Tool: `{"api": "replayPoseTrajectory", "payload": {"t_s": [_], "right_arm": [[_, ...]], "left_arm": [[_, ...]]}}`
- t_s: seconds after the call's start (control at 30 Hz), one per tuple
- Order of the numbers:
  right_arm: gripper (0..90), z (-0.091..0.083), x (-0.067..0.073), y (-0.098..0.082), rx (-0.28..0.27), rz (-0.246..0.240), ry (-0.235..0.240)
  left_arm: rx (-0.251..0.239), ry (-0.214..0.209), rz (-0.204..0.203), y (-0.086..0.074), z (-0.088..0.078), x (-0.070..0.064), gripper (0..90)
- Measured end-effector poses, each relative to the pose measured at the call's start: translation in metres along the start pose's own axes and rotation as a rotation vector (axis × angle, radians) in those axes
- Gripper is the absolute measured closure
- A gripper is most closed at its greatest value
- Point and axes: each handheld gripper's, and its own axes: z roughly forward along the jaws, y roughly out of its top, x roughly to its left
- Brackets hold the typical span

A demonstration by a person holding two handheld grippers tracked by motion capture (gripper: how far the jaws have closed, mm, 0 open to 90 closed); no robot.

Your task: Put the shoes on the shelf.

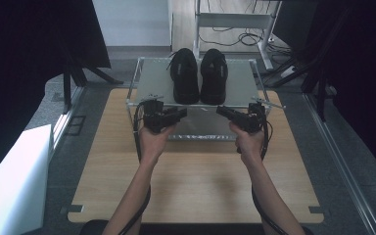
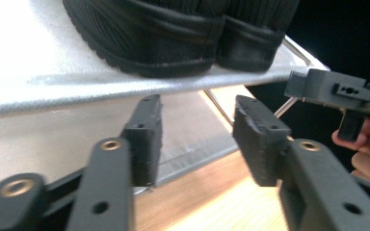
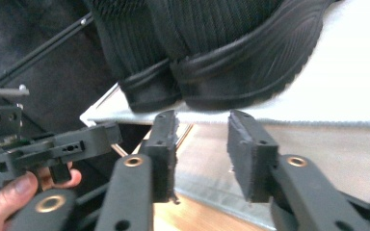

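Note:
Two black shoes, the left shoe [image 1: 184, 76] and the right shoe [image 1: 214, 76], stand side by side on the top shelf of a small metal rack [image 1: 152, 81], heels toward me. My left gripper [image 1: 181, 114] hovers just in front of the shelf's front edge below the left shoe, open and empty. My right gripper [image 1: 221, 110] is level with it below the right shoe, also open and empty. In the left gripper view, the left gripper [image 2: 197, 132] points under the left shoe's heel [image 2: 149, 33]. The right gripper view has the right gripper [image 3: 201, 144] below the right shoe's heel [image 3: 250, 57].
The rack stands at the far middle of a wooden table [image 1: 196, 181]. A white box [image 1: 14, 181] sits off the table to the left. Behind the rack are a metal frame [image 1: 235, 19] and floor cables. Dark stands flank both sides.

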Motion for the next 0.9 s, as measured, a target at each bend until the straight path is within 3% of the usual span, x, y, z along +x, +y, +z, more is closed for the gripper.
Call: {"api": "replayPoseTrajectory", "payload": {"t_s": [0.23,0.33,0.43,0.6,0.9], "right_arm": [[48.0,-0.007,0.000,-0.009,0.024,-0.077,0.009],[41.9,-0.010,0.003,-0.012,0.042,-0.123,0.005],[38.2,-0.012,0.005,-0.013,0.044,-0.139,0.013],[31.6,-0.017,0.009,-0.017,0.064,-0.174,0.018],[16.7,-0.028,0.014,-0.024,0.114,-0.287,-0.003]], "left_arm": [[-0.018,-0.015,0.005,-0.009,-0.010,0.003,34.2],[-0.021,0.009,0.025,-0.013,-0.014,0.004,26.4],[-0.024,0.042,0.052,-0.017,-0.018,0.002,21.6],[-0.016,0.071,0.088,-0.023,-0.023,0.001,14.9],[-0.022,0.090,0.149,-0.034,-0.036,-0.002,10.6]]}}
